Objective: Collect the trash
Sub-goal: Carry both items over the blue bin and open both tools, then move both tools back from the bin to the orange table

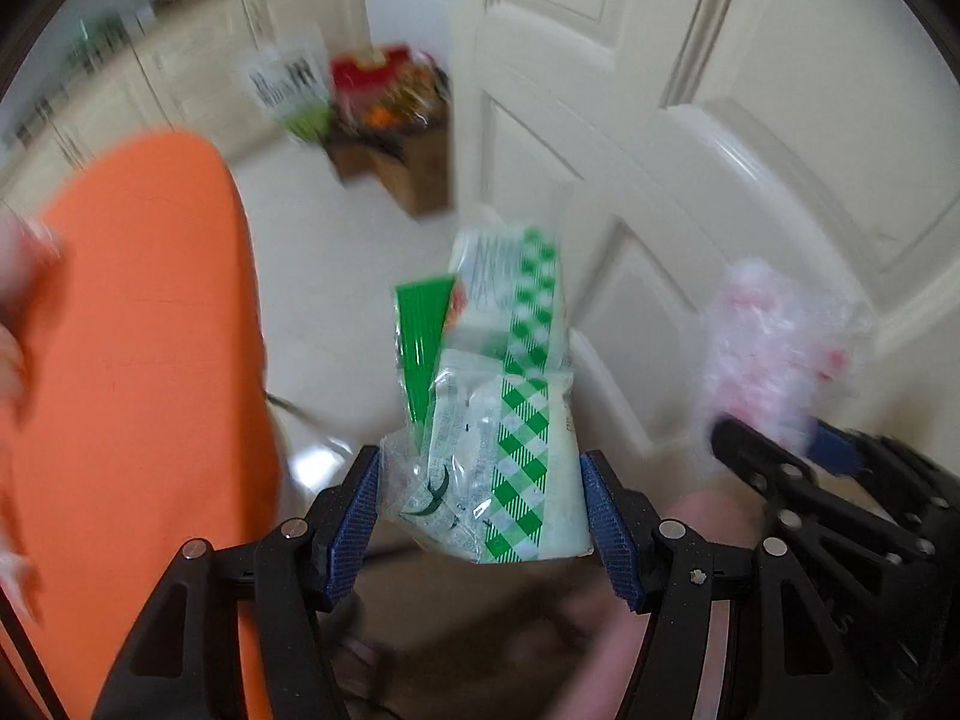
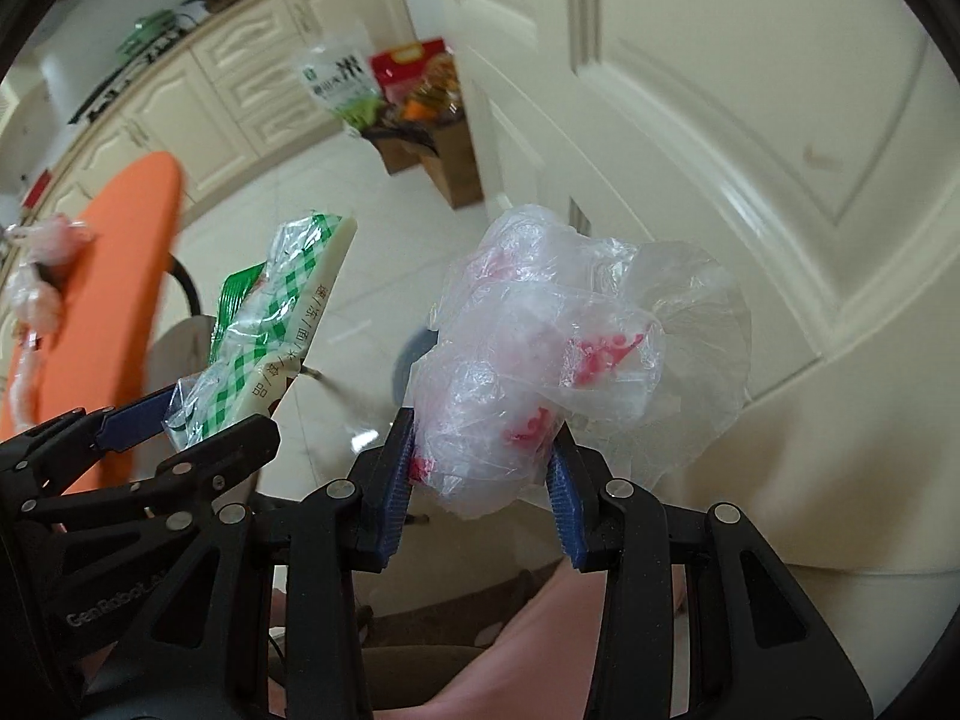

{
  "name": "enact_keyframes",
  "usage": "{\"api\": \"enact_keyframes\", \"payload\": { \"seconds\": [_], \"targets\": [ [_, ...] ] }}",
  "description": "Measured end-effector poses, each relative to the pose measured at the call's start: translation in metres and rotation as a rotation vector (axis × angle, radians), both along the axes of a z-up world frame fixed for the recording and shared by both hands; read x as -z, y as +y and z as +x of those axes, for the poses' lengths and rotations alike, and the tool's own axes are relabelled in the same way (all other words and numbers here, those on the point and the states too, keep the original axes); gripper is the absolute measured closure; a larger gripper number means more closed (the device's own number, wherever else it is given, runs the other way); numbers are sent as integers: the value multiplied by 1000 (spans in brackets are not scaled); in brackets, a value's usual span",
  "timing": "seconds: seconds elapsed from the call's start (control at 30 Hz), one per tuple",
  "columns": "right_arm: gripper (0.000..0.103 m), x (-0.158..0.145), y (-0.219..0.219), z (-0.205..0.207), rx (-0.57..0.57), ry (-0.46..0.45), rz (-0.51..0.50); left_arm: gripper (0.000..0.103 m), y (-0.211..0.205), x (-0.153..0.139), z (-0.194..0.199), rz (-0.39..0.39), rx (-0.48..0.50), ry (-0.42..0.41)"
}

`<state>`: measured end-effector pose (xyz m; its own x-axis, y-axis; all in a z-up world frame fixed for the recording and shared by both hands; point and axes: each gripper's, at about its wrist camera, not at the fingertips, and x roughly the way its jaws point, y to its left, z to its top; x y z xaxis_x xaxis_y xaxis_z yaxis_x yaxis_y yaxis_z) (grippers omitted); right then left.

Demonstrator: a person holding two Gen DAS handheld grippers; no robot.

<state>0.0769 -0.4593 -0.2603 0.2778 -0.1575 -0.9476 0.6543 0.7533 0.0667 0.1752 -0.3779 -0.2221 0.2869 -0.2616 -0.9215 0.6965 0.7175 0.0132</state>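
Note:
My left gripper (image 1: pixel 480 516) is shut on a green-and-white checked food wrapper (image 1: pixel 510 414) with a clear crinkled part and a green strip. The same wrapper (image 2: pixel 270 324) shows at the left of the right wrist view, held in the left gripper (image 2: pixel 174 420). My right gripper (image 2: pixel 483 480) is shut on a crumpled clear plastic bag with red print (image 2: pixel 558 360). In the left wrist view that bag (image 1: pixel 774 348) appears blurred at the right, above the right gripper (image 1: pixel 780 450). Both grippers point steeply down, side by side.
An orange board-like surface (image 1: pixel 138 390) fills the left, with pinkish crumpled plastic (image 2: pixel 42 276) lying on it. A white panelled door (image 2: pixel 750 150) stands to the right. Cardboard boxes with food packets (image 2: pixel 420 114) sit on the tiled floor by cream cabinets (image 2: pixel 228 84). The person's legs show below.

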Motion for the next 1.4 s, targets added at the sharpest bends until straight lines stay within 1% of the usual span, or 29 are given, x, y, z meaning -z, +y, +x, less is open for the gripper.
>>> {"api": "enact_keyframes", "payload": {
  "seconds": [0.03,0.17,0.2,0.23,0.27,0.3,0.33,0.37,0.43,0.47,0.5,0.53,0.6,0.67,0.7,0.8,0.83,0.87,0.9,1.0,1.07,1.2,1.3,1.4],
  "targets": [
    [65,8,-6,1,5,12,6,42,-9,3,1,33,-6,-37],
    [65,40,-26,2,23,38,55,43,-32,10,2,74,-31,-137],
    [65,47,-31,2,27,42,70,44,-36,12,2,79,-31,-151],
    [65,52,-34,2,30,46,80,63,-42,13,4,74,-22,-142],
    [65,59,-37,1,35,49,92,88,-48,18,5,72,-14,-96],
    [65,64,-41,1,40,51,107,91,-53,27,7,72,-8,-22],
    [65,68,-44,0,42,52,113,88,-61,35,9,66,7,24],
    [65,72,-48,-1,45,53,117,89,-62,41,10,73,16,19],
    [65,78,-57,-1,57,53,123,90,-78,50,9,90,29,-23],
    [65,82,-60,-1,63,53,126,92,-78,54,10,81,36,-14],
    [65,87,-64,-1,71,59,129,94,-82,62,14,69,40,15],
    [65,92,-67,-1,79,65,130,98,-86,73,18,74,37,37],
    [65,103,-73,-1,90,70,143,98,-81,90,32,59,12,71],
    [65,115,-79,-7,106,79,164,97,-80,112,49,95,-17,96],
    [65,121,-82,-8,114,88,172,96,-78,121,58,99,-32,102],
    [65,137,-89,-8,129,122,179,88,-80,146,77,154,-37,126],
    [65,142,-89,-7,125,133,184,77,-81,153,81,164,-44,139],
    [65,146,-90,-6,124,139,191,62,-82,162,85,176,-51,159],
    [65,151,-90,-4,125,138,204,56,-83,170,88,185,-50,176],
    [64,162,-90,3,104,132,243,55,-82,185,91,216,-53,178],
    [64,173,-89,13,89,130,266,50,-84,196,95,232,-63,190],
    [62,192,-88,34,54,130,289,50,-79,210,103,250,-85,211],
    [57,205,-86,49,9,129,317,50,-79,217,108,272,-94,203],
    [48,213,-83,62,-25,140,314,50,-78,221,109,277,-94,203]
  ]
}}
